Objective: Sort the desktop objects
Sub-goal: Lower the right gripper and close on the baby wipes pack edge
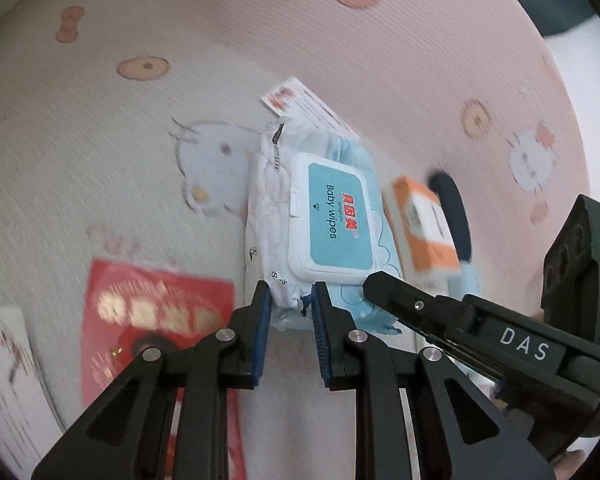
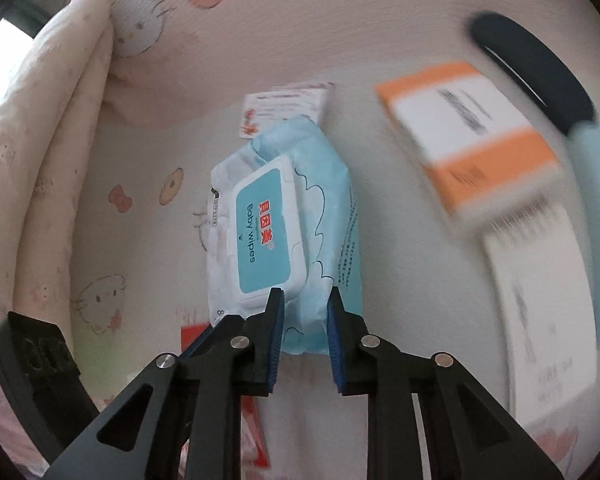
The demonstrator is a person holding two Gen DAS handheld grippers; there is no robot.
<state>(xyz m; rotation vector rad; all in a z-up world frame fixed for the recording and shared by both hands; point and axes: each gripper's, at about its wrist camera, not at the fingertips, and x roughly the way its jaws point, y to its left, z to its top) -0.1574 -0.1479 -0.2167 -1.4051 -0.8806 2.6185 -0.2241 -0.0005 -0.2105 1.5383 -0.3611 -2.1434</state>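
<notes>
Gripping state: left gripper (image 1: 287, 300) and right gripper (image 2: 305, 312) each pinch the near seam of the baby wipes pack (image 1: 320, 220), lifted just above the cartoon-print cloth (image 1: 120, 160)
Slip risk: soft film held by its edge only; it may slide out or tear
Twist risk: uneven pulls would skew the pack
Knock risk: orange-and-white box (image 1: 424, 224) just beside it
Counts: one wipes pack, one orange box, one red envelope (image 1: 156, 320), one printed card (image 1: 296, 100), two grippers
</notes>
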